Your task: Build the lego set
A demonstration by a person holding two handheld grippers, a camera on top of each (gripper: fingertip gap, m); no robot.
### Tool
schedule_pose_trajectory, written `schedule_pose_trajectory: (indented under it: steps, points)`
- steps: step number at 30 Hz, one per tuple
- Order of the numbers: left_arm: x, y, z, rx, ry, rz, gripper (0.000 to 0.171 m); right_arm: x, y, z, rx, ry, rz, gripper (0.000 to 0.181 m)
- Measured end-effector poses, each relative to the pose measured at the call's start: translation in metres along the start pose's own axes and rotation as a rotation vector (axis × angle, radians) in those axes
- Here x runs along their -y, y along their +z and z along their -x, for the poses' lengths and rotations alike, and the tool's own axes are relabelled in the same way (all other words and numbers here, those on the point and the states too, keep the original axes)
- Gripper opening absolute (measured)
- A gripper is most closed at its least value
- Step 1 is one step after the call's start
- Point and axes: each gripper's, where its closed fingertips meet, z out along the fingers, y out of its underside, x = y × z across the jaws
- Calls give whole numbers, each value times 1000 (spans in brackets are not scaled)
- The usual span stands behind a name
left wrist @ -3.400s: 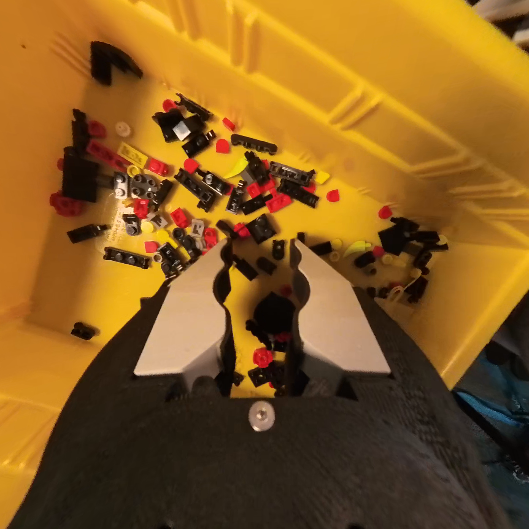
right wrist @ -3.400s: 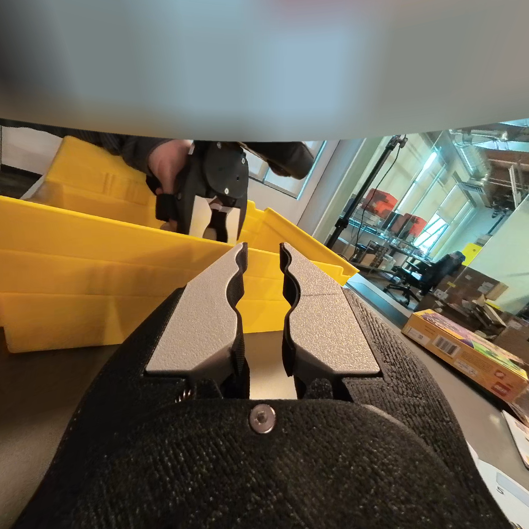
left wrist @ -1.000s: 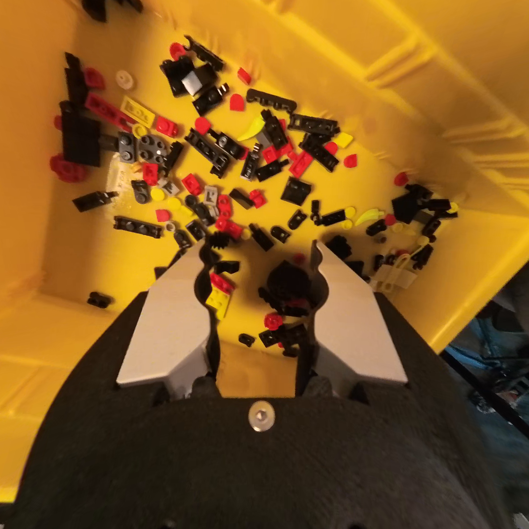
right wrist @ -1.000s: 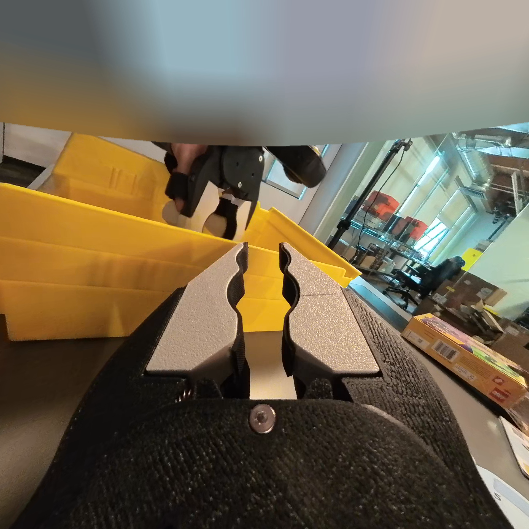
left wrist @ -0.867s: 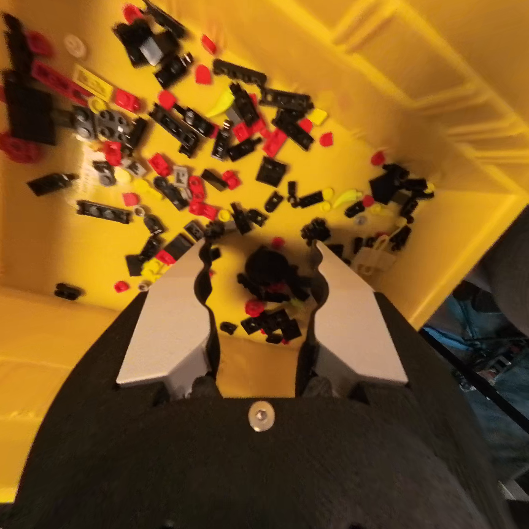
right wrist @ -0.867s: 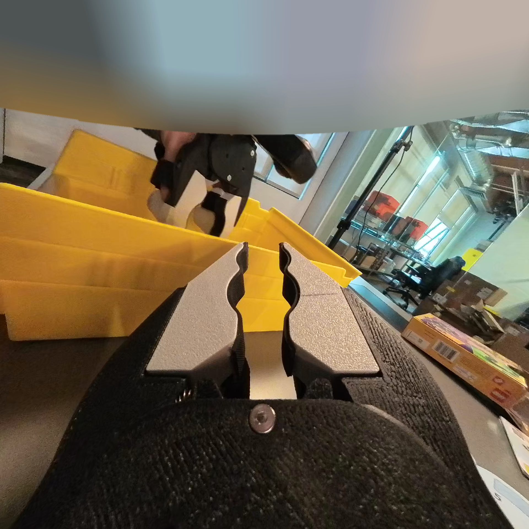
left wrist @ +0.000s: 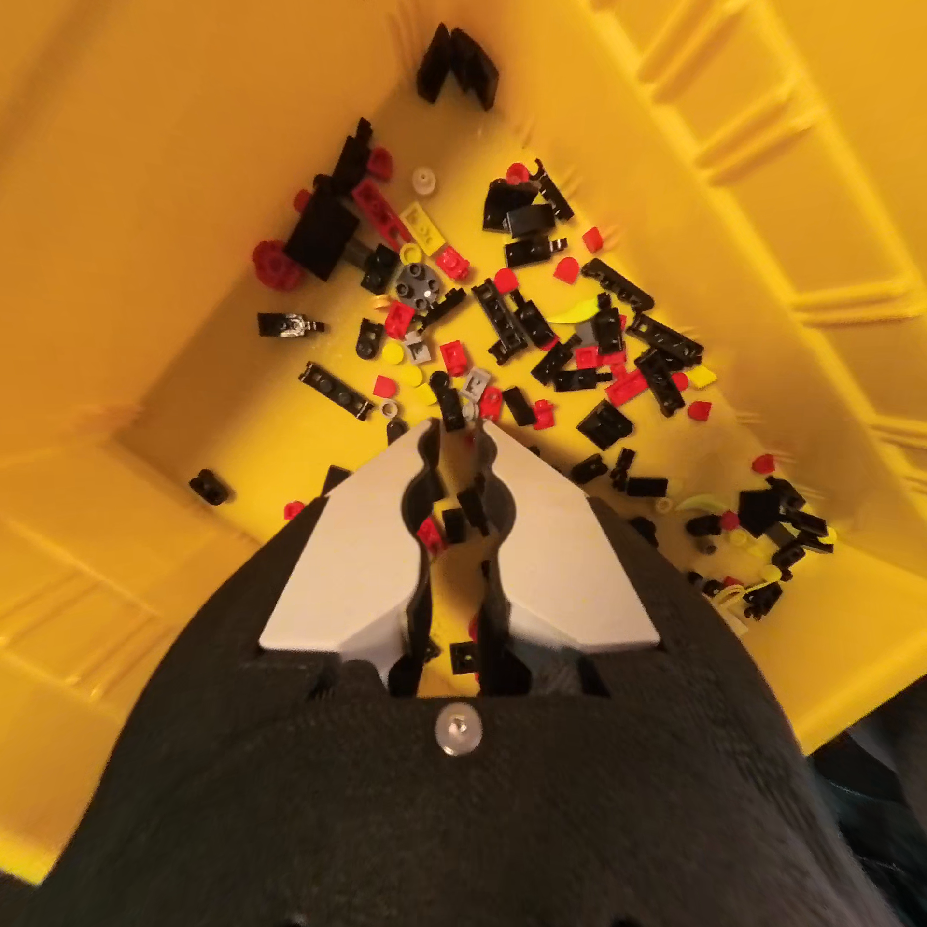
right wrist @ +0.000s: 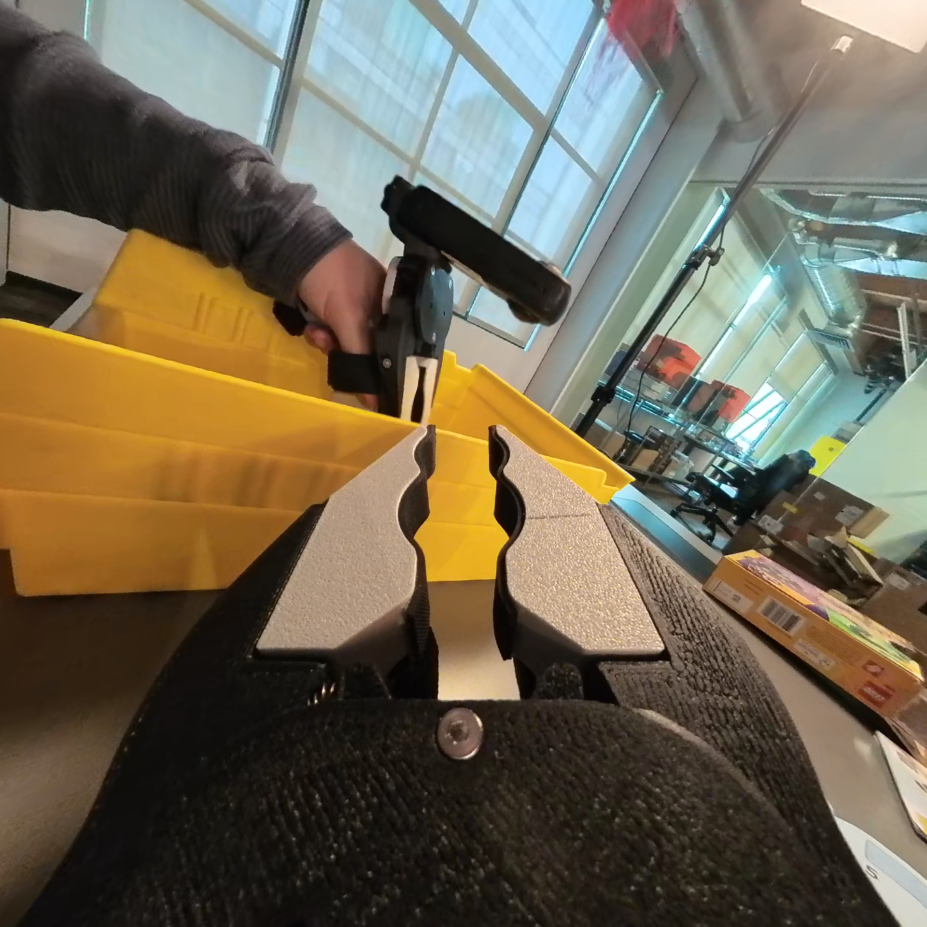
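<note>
- the orange box (right wrist: 812,627) on the table (right wrist: 75,677), to the right of the right gripper (right wrist: 459,431), bears a barcode and small print; a yellow tile (left wrist: 420,228) in the yellow bin (left wrist: 150,200) has marks too blurred to read.
- a second ago the left gripper (left wrist: 457,424) was spread wide over a black lump; now its fingers are nearly together, pinching a slim black lego piece (left wrist: 449,404) at the tips.
- the other lego pieces (left wrist: 552,326) lie scattered on the bin floor beyond.
- the right gripper stays parted, empty, before the bin.

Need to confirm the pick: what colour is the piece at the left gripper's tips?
Black piece, clearest in the left wrist view.
</note>
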Motion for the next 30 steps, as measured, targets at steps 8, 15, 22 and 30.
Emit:
schedule_pose_trajectory:
  steps: [8,15,22,30]
  points:
    - [0,2,-1,-18,-2,7,6,0,0,0,1,-1,0,19]
    - [17,-26,7,65,13,-131,6,-1,0,-2,-14,7,-1,20]
    - [70,-119,-30,311,119,-409,6,33,-34,-55,-170,139,-130,21]
    - [107,-98,-184,135,182,-475,6,-30,-168,-196,-521,-219,112,21]
